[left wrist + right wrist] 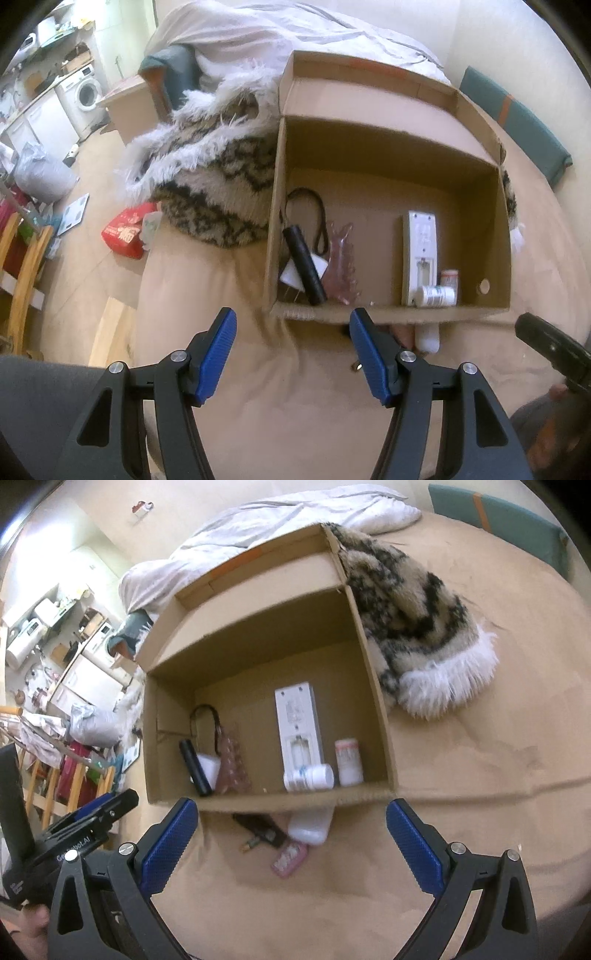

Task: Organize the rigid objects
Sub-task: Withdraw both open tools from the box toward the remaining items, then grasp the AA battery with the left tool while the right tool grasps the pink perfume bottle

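Surface: tan bedsheet (461, 812), cardboard box (388, 315) on it.
In box: black flashlight (304, 269), white remote (421, 254), pill bottles (310, 777).
Outside box: white bottle (310, 825), pink item (290, 858), blurry, just before its near wall.
Left gripper (291, 354): I see it spread, empty.
Right gripper (291, 845): spread, empty.

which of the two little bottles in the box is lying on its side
The white bottle with the blue-green label, tipped over at the foot of the white remote. The red-labelled bottle right beside it stands upright.
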